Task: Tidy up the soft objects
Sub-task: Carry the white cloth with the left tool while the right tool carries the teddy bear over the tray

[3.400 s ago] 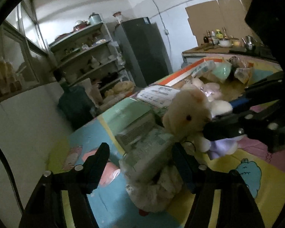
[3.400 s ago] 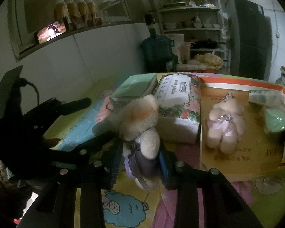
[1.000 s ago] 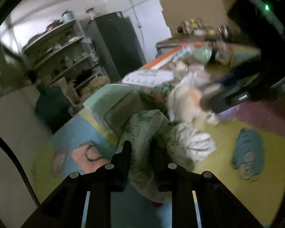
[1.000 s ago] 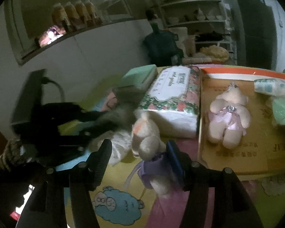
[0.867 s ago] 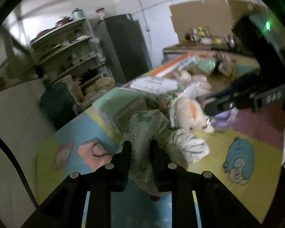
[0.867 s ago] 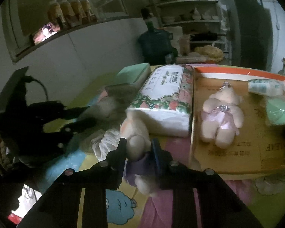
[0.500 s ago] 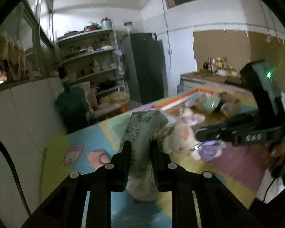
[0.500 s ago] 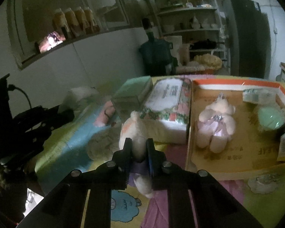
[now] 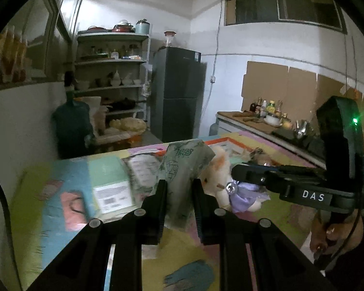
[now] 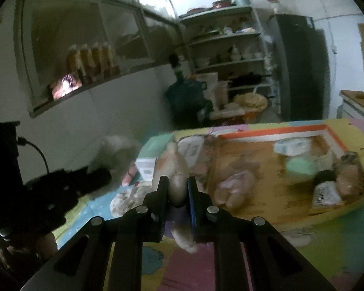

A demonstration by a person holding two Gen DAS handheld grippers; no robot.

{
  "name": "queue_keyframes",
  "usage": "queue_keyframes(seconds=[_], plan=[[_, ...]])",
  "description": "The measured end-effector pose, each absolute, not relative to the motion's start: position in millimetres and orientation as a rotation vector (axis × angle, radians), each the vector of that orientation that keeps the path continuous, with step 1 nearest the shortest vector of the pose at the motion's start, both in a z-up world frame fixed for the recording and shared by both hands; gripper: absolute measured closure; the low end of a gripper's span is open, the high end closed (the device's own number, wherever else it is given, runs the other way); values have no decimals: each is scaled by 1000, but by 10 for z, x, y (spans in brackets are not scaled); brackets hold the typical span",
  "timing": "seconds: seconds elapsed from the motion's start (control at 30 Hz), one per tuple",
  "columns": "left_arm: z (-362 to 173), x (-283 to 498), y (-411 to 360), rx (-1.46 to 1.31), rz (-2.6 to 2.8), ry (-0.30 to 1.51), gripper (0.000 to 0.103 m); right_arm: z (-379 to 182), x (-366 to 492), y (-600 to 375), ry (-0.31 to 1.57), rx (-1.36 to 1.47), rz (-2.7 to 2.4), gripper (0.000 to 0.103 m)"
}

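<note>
My left gripper [image 9: 178, 186] is shut on a crumpled greenish tissue pack [image 9: 182, 169] and holds it up above the table. My right gripper [image 10: 177, 184] is shut on a cream plush bear [image 10: 171, 167] with a purple dress and holds it lifted. The bear also shows in the left wrist view [image 9: 218, 172], with the right gripper [image 9: 233, 169] coming in from the right. A second pink plush bear [image 10: 233, 181] lies in the orange-rimmed cardboard tray [image 10: 274, 129].
The table has a colourful cartoon mat [image 9: 68, 201]. A flowered tissue box [image 10: 194, 148] and a green box [image 9: 106, 169] lie beside the tray. A bottle [image 10: 325, 189], a green round thing [image 10: 301, 166] and packets sit in the tray. Shelves, fridge [image 9: 179, 92] and water jug [image 9: 71, 126] stand behind.
Both grippers closed on their objects and rose: the left lifted the tissue pack, the right lifted the cream bear. The table now appears lower and farther in both views.
</note>
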State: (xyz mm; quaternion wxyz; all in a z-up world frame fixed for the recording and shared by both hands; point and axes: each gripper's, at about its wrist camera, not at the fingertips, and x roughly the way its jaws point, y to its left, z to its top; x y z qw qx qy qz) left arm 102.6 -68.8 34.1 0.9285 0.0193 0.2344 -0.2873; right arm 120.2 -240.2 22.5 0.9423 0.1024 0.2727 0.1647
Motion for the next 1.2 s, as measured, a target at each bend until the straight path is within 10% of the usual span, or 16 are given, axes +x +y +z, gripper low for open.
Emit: queue_keyframes(seconds=[1.2], plan=[[9,1616,-2044,-226,-661,622,82,240,1118,-3876,432,392,77,87]])
